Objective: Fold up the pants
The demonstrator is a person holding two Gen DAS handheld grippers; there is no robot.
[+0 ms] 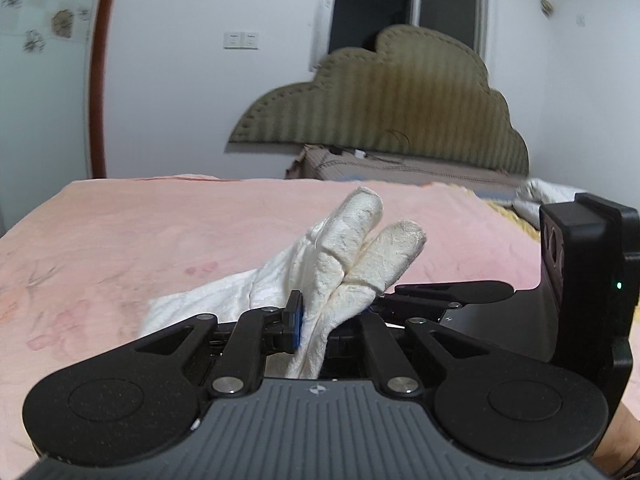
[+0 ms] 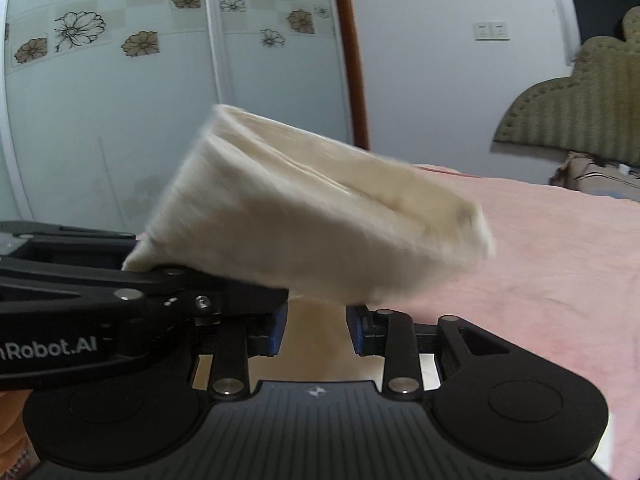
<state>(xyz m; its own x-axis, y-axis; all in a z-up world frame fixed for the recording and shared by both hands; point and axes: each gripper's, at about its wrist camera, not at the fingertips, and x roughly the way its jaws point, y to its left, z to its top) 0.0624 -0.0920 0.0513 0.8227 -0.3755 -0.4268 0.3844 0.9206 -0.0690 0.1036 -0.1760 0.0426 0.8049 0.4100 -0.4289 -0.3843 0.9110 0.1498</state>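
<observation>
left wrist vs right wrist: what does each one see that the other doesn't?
Only left wrist: a dark window, the whole scalloped headboard, and the left gripper shut on a thin bunch of the white pants.

Only right wrist: flower-patterned wardrobe doors, and the right gripper with a thicker folded wad of fabric between its fingers.

Both: the pants, the pink bedcover, the wall switches, and the other gripper at the frame edge.
</observation>
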